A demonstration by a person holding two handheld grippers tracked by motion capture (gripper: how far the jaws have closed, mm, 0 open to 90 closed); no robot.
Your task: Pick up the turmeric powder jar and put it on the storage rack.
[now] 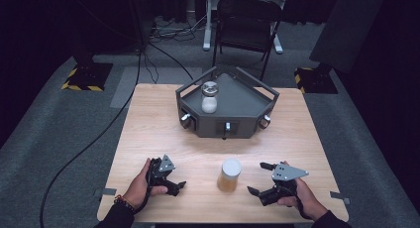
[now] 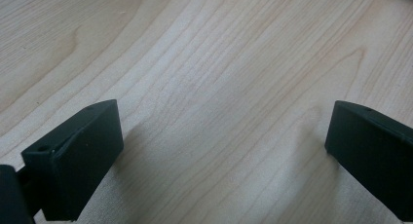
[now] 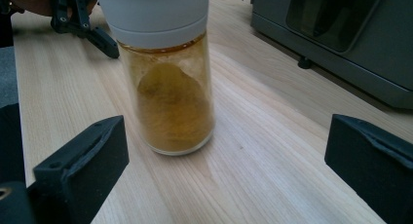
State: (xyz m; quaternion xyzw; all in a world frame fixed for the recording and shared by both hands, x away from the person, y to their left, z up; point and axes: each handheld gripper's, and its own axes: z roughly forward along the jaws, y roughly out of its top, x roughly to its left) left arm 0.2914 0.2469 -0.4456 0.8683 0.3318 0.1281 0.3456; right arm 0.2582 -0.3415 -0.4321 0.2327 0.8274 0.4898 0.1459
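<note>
A light wooden table (image 1: 148,119) sits on a grey carpet in a dark room.

On the left side, near the front edge, a hand (image 1: 140,187) holds the left gripper (image 1: 174,181). It rests low over the wood and points to the right. Its two black jaws are wide apart, and there is just bare wood between them. In the left gripper view the wood grain runs between the two jaws and nothing is held.

In the middle of the front part stands a tall jar (image 1: 229,175). It has a white lid and yellow-brown powder inside. It stands straight up on the table, between the two grippers, and touches neither one. In the right gripper view the jar (image 3: 168,83) is close in front of the jaws, a bit to the left, and powder sticks to the glass.

Farther back, in the middle of the table, is a dark grey tray (image 1: 247,99) with low walls and a pointed back. Small silver knobs sit on its front. Inside it, on the left part, stands a small jar (image 1: 209,96) with white stuff in it and a clear top.

On the right, another hand (image 1: 303,194) holds the right gripper (image 1: 260,177). It points left, toward the tall jar. Its jaws are wide apart too and hold nothing.

Behind the table is a black chair (image 1: 245,22).
</note>
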